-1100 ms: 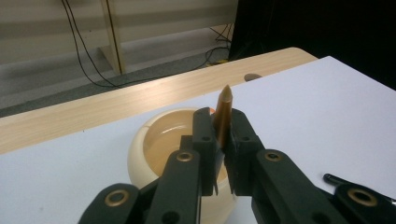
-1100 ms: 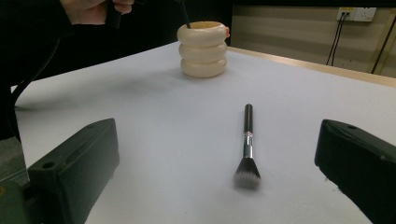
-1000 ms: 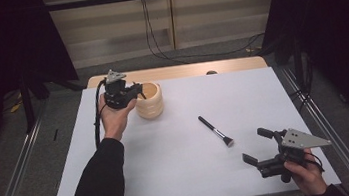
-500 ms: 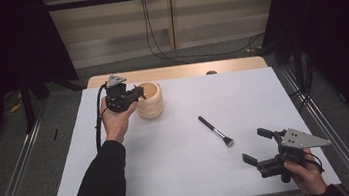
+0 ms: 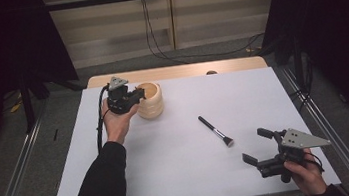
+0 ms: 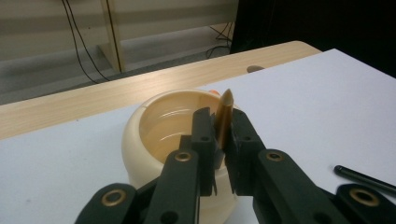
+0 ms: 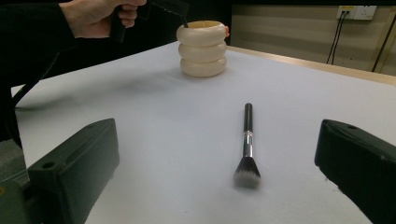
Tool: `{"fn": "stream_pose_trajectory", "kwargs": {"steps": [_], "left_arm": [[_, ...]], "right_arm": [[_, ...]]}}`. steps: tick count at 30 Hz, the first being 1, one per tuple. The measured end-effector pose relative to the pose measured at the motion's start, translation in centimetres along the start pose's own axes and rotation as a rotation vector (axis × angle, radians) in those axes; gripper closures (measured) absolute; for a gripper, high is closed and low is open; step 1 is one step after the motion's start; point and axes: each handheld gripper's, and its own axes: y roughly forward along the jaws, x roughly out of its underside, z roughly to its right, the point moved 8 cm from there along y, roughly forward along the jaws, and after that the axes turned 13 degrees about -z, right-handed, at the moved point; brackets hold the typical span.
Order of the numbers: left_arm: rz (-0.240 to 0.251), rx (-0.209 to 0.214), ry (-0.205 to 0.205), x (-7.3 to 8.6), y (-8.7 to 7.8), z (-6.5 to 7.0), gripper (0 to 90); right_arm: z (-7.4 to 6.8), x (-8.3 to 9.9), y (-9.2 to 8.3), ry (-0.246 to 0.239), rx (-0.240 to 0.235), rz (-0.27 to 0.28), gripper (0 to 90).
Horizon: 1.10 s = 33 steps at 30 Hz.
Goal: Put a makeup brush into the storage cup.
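White table (image 5: 181, 172) | left gripper (image 6: 219, 135) jaws clamped on gold stick (image 6: 224, 116) – over cream pot (image 6: 154, 135) | right gripper (image 5: 261, 147) jaws apart

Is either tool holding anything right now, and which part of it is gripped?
The left tool pinches a slim gold-brown pointed stick below its tip, over the cream ribbed holder. The right tool is open, holding nothing.

One cream ribbed holder (image 5: 150, 101), one black makeup brush (image 5: 215, 130), one gold pointed stick (image 6: 223, 116), two grippers.
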Motion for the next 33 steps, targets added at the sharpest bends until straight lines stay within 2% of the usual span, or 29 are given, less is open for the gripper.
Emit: {"fn": "stream_pose_trajectory", "kwargs": {"steps": [5,12,13,15,16,18,20,26,29,31,32,33], "left_arm": [[0.005,0.0,0.01,0.0,0.0,-0.1,78.3],[0.025,-0.003,0.003,0.0,-0.1,-0.2,63.6],[0.026,0.014,0.002,0.1,-0.1,-0.2,61.0],[0.025,0.006,0.003,0.0,-0.1,-0.2,52.6],[0.031,0.026,0.012,0.0,-0.1,0.0,46.4],[0.027,0.0,0.025,0.0,-0.1,0.0,39.8],[0.035,0.024,0.018,-0.1,-0.1,0.1,30.3],[0.039,0.026,0.005,-0.2,-0.5,0.2,8.7],[0.05,0.018,0.011,-0.3,-0.8,0.3,3.3],[0.067,0.026,0.032,-0.3,-1.1,0.6,2.4],[0.081,0.045,0.037,-0.3,-1.2,0.7,2.4],[0.08,0.042,0.037,-0.2,-1.4,0.7,2.6]], "right_arm": [[0.0,0.0,0.0,-0.005,0.002,0.0,0.0],[0.0,0.0,0.0,-0.003,0.004,0.001,0.0],[0.1,0.0,0.0,-0.005,0.004,0.002,0.0],[0.0,0.0,0.0,-0.004,0.001,-0.001,0.0],[0.0,0.0,0.0,-0.005,0.002,0.0,0.0],[0.0,0.0,0.0,-0.003,0.002,-0.001,0.0],[0.0,0.0,0.0,-0.005,0.003,-0.001,0.0],[0.0,0.0,0.0,-0.005,0.002,-0.002,0.0],[0.0,0.0,0.0,-0.005,0.003,-0.002,0.0],[0.0,0.0,0.0,-0.006,0.003,-0.001,0.0],[0.0,0.0,0.0,-0.005,0.003,-0.001,0.0],[0.0,0.0,0.0,-0.004,0.002,0.0,0.0]]}}
